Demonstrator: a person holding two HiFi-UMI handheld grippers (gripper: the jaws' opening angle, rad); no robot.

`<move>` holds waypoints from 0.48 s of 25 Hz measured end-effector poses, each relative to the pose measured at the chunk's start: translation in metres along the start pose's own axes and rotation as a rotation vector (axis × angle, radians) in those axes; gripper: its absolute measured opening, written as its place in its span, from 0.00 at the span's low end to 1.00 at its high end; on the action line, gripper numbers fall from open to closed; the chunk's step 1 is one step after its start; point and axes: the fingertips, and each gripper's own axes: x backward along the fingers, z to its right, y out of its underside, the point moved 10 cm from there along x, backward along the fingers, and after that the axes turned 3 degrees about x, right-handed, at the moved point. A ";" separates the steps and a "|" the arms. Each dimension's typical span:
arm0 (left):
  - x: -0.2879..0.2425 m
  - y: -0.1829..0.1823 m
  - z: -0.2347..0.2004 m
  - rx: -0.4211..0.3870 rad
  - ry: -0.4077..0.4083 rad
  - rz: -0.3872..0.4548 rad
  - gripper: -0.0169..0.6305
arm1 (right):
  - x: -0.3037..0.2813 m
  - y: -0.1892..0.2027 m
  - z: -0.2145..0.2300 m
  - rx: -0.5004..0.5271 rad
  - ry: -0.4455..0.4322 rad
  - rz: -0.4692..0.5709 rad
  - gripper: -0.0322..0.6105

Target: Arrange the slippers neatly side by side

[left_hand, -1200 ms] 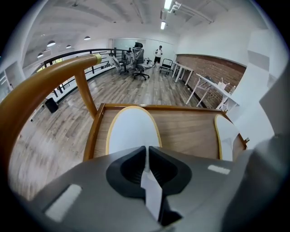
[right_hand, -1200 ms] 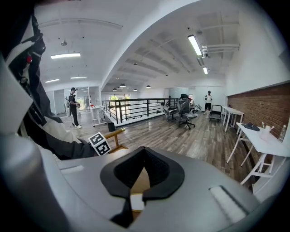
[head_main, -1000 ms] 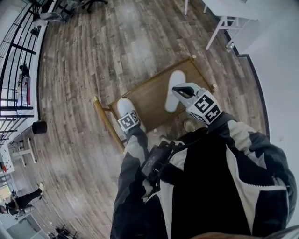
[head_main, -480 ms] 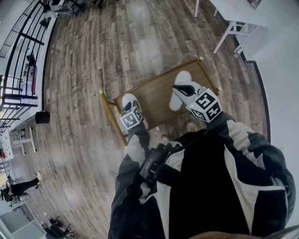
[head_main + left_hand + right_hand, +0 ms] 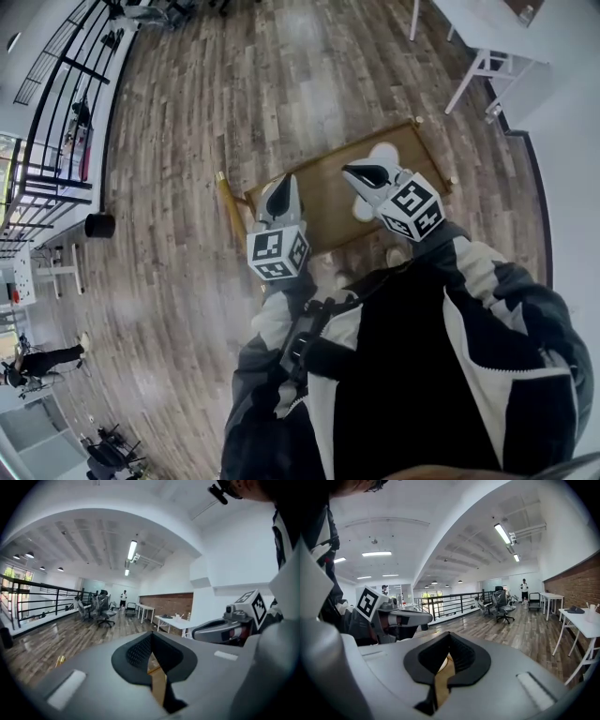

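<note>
Down on the floor (image 5: 187,141) in the head view stands a low wooden table (image 5: 323,192), and one white slipper (image 5: 384,155) lies flat on its far right part, half covered by the right gripper (image 5: 356,172). The left gripper (image 5: 284,183) hangs over the table's left part. The second slipper does not show; it may lie behind that gripper, so I cannot judge whether the pair sits side by side. Both grippers are held well above the table and point nearly level, away from the person. That looks to me like a pose of hands drawn off the work, not one of reaching for it.

Looking along the left gripper, its jaws have just been closing and now meet. Nothing is between them; only a sliver of brown wood shows through the slit below. It points out across the room, not at the table, which suits an empty hand with nothing to carry.

Looking along the right gripper, its jaws are likewise pressed together on nothing, with wood showing in the gap beneath. The left gripper stands just beside it at about the same height.
</note>
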 end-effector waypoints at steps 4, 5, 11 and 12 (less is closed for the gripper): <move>0.015 -0.024 0.015 -0.098 0.084 0.065 0.05 | -0.003 -0.017 -0.012 0.053 -0.005 0.050 0.05; 0.018 -0.027 0.017 -0.123 0.093 0.074 0.05 | -0.002 -0.021 -0.015 0.060 -0.006 0.061 0.05; 0.024 -0.028 0.024 -0.180 0.121 0.079 0.05 | 0.002 -0.031 -0.023 0.079 0.007 0.095 0.06; 0.025 -0.028 0.024 -0.181 0.123 0.083 0.05 | 0.002 -0.031 -0.024 0.080 0.010 0.096 0.06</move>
